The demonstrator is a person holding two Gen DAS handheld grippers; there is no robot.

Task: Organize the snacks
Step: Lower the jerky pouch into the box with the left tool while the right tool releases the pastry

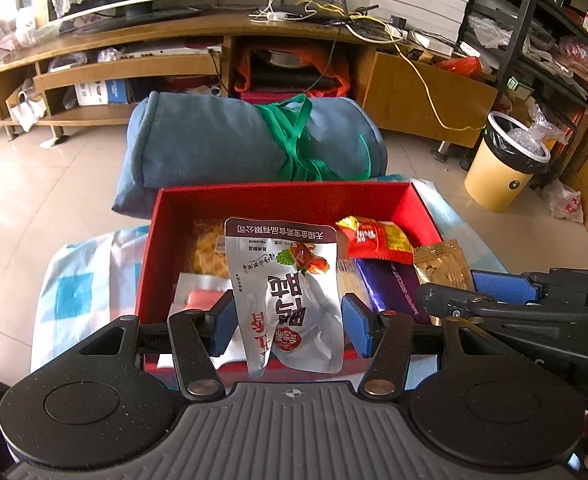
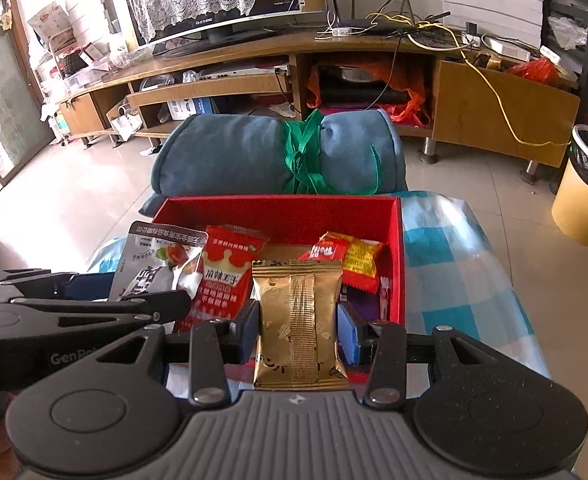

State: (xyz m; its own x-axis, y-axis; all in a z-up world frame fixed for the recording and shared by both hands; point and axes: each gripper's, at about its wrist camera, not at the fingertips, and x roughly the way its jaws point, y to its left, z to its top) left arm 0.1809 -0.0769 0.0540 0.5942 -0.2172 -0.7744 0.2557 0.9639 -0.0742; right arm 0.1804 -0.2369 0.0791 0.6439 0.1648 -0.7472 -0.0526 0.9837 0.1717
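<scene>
My left gripper is shut on a silver snack pouch with red print, held over the near edge of the red box. My right gripper is shut on a gold snack packet, held over the box's near right part. The box holds a red-and-yellow packet, a purple packet and a yellowish packet. In the right wrist view a red packet and the red-and-yellow packet lie inside. The gold packet and right gripper show in the left wrist view; the silver pouch shows at the right view's left.
The box sits on a blue-and-white checked cloth. A rolled blue blanket tied with green ribbon lies just behind it. A wooden TV stand runs along the back. A yellow bin stands at the right on the tiled floor.
</scene>
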